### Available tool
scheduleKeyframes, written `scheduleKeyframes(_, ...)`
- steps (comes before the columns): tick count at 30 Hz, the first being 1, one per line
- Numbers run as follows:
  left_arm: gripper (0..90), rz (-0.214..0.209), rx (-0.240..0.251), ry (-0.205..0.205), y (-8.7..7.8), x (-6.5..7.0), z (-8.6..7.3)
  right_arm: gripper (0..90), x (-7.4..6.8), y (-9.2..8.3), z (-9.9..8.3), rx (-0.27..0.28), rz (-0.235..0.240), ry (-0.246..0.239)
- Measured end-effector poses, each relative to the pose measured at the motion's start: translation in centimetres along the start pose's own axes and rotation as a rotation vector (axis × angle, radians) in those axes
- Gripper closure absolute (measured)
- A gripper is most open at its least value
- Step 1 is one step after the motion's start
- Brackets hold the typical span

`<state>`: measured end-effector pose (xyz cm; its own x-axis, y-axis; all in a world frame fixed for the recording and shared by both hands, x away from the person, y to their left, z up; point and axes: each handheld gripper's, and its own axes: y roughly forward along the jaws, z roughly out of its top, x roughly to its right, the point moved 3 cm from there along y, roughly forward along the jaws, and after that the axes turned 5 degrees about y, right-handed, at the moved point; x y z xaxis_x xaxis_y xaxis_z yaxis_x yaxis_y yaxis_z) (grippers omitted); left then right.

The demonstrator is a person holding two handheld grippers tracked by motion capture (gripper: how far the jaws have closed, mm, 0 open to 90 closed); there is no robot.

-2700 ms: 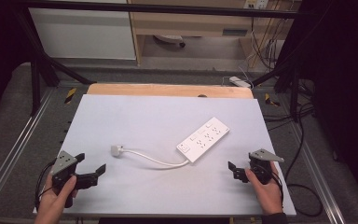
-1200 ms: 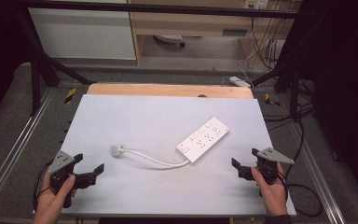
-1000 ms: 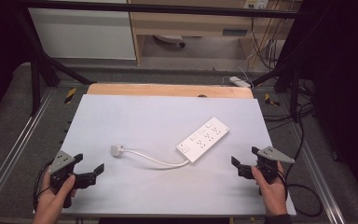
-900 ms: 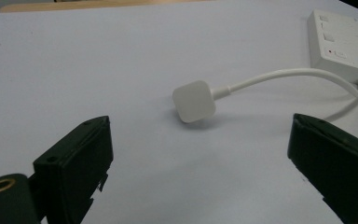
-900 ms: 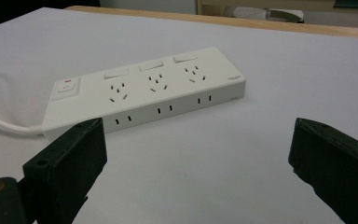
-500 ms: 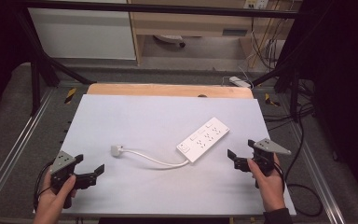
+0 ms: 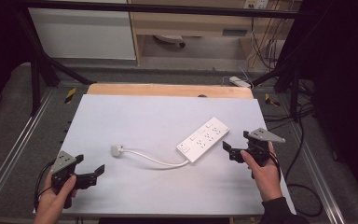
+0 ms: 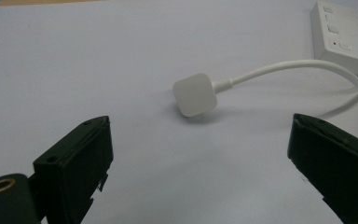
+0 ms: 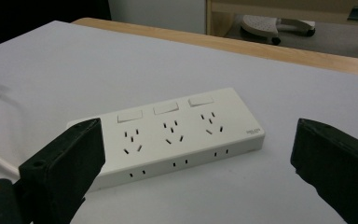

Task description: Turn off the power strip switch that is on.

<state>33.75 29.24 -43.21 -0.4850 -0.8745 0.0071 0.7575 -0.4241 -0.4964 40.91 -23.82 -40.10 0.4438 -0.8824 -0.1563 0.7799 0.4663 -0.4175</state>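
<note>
I have the strip [image 7: 203,139] lying flat near the middle of the mat [image 7: 135,112], set on a slant, and I will place everything else from it. My right gripper [image 7: 239,148] sits just beside the strip's right long edge, apart from it, jaws spread wide and holding nothing. In the right gripper view the strip [image 9: 177,135] lies between the two black jaws and a little beyond them, so I judge the hand is lined up to close across its width. My left gripper [image 7: 89,175] rests well to the strip's left, toward the near edge of the mat, also spread wide and empty. In the left gripper view the plug [image 8: 195,94] lies ahead of the gap between the jaws, which I read as that hand being aimed at the plug, not the strip.

The strip is a white slab with three rocker switches along one side and three sets of socket holes beside them, plus small slots on its side wall. A small red mark shows near its cord end in the left gripper view. The cord [image 7: 156,160] leaves the strip's near left end and curves leftward across the mat to the plug [image 7: 116,150], a white rounded square. The cord lies slack and is not stretched.
</note>
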Motion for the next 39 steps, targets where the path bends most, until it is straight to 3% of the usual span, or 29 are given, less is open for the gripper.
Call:
scheduleKeyframes(15, 6.6, 0.001, -0.006, 0.004, 0.1, 0.1, -0.1, 4.9, -0.7, 1.5, 2.3, -0.041, 0.014, -0.025)
scheduleKeyframes(26, 6.5, 0.0, -0.008, 0.006, 0.1, 0.1, -0.1, 5.9, -0.5, 2.4, 3.3, -0.048, 0.014, -0.016)
scheduleKeyframes(31, 6.5, 0.0, -0.008, 0.007, 0.1, 0.1, -0.1, 11.9, -0.4, 3.0, 3.9, -0.047, -0.004, -0.013)
scheduleKeyframes(33, 6.6, 0.0, -0.008, 0.007, 0.1, 0.1, -0.1, 22.0, -0.4, 3.3, 4.2, -0.044, -0.005, -0.018)
scheduleKeyframes(39, 6.5, 0.0, -0.009, 0.01, 0.1, 0.1, -0.1, 36.2, -0.3, 3.6, 4.4, -0.037, -0.005, -0.027)
